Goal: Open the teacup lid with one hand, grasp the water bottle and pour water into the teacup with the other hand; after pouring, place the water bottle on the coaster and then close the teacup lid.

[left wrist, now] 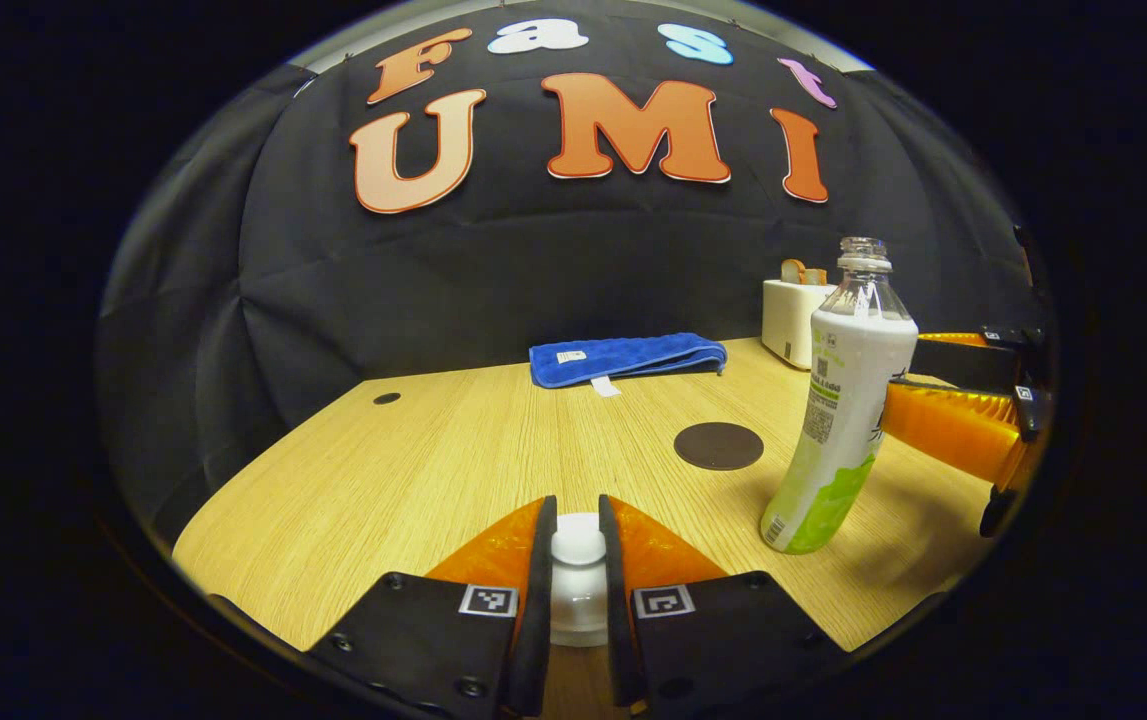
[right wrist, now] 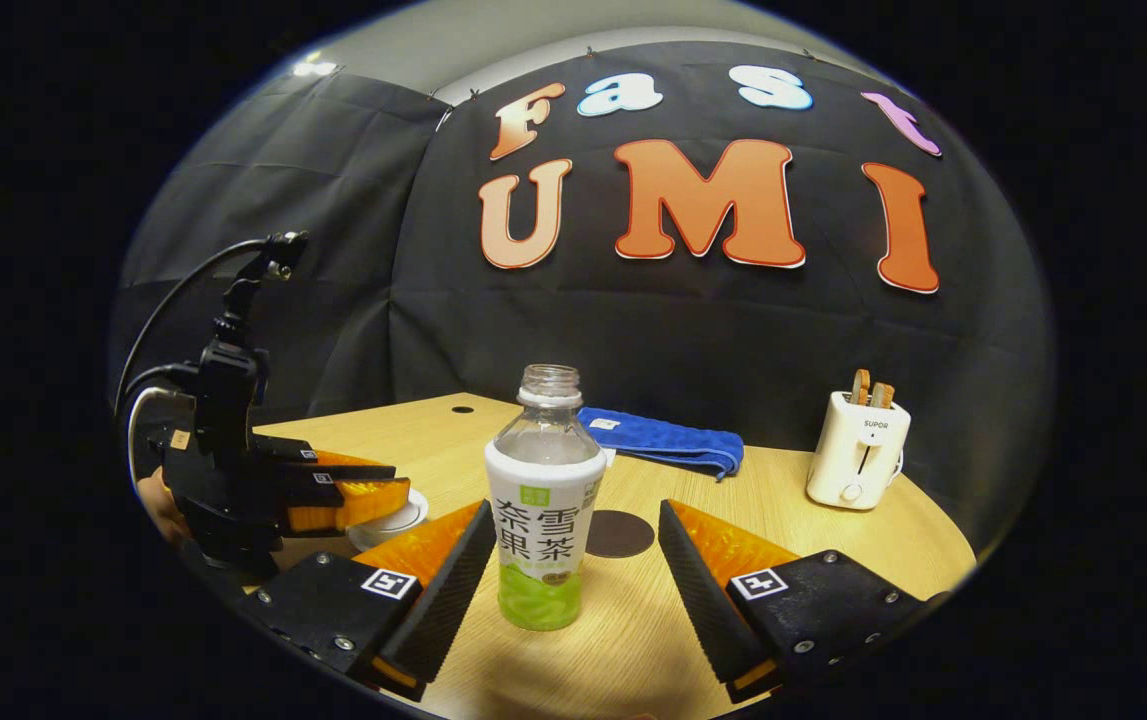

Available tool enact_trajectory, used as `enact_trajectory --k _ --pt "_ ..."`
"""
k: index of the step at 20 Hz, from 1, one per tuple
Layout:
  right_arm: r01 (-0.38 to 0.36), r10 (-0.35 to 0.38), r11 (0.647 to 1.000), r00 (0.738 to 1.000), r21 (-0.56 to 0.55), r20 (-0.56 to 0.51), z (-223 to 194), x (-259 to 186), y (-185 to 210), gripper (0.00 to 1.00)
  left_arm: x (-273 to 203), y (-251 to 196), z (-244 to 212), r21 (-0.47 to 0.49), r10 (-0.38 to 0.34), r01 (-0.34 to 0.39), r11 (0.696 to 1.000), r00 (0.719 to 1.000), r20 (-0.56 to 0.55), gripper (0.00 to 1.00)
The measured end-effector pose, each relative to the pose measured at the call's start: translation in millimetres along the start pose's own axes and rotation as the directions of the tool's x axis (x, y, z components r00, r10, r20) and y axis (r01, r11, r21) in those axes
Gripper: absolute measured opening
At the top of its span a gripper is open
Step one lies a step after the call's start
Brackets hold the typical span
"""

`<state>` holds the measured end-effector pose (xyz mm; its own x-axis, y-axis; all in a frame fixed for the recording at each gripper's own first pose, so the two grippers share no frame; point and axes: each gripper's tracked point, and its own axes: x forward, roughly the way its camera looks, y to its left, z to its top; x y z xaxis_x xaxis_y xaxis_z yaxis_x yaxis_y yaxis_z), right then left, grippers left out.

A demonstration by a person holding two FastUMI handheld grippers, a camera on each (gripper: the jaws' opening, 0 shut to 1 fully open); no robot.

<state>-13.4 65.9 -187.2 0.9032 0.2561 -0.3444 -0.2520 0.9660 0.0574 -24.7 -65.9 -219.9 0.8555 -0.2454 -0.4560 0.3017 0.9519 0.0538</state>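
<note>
My left gripper [left wrist: 578, 512] is shut on the white knob of the teacup lid [left wrist: 578, 570], low at the table's near edge. In the right gripper view that gripper [right wrist: 353, 500] sits over the white teacup [right wrist: 395, 522] at the left; whether the lid is raised I cannot tell. The uncapped water bottle [right wrist: 545, 510], with a white and green label, stands upright between the spread fingers of my right gripper [right wrist: 573, 522], which is open around it. The bottle [left wrist: 838, 420] also rises at the right of the left gripper view, my right gripper's orange finger [left wrist: 948, 425] beside it. A round dark coaster [left wrist: 718, 445] [right wrist: 619, 533] lies just beyond the bottle.
A folded blue towel [left wrist: 628, 358] [right wrist: 663, 440] lies at the back of the wooden table [left wrist: 413, 470]. A white toaster [left wrist: 791, 320] [right wrist: 858, 452] holding toast stands at the back right. A small dark hole [left wrist: 387, 398] marks the tabletop at the far left.
</note>
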Motion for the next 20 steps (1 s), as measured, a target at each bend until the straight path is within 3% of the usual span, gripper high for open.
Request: enact_trajectory --k 13,20 --pt "-0.037 0.037 0.999 0.998 0.001 -0.058 -22 24 23 0.96 -21 62 35 -0.032 0.142 -0.139 0.990 0.982 0.126 0.28" --pt "-0.018 0.019 1.000 0.995 0.007 -0.097 -34 36 26 0.83 -28 88 26 -0.042 0.188 -0.184 0.982 0.974 0.127 0.28"
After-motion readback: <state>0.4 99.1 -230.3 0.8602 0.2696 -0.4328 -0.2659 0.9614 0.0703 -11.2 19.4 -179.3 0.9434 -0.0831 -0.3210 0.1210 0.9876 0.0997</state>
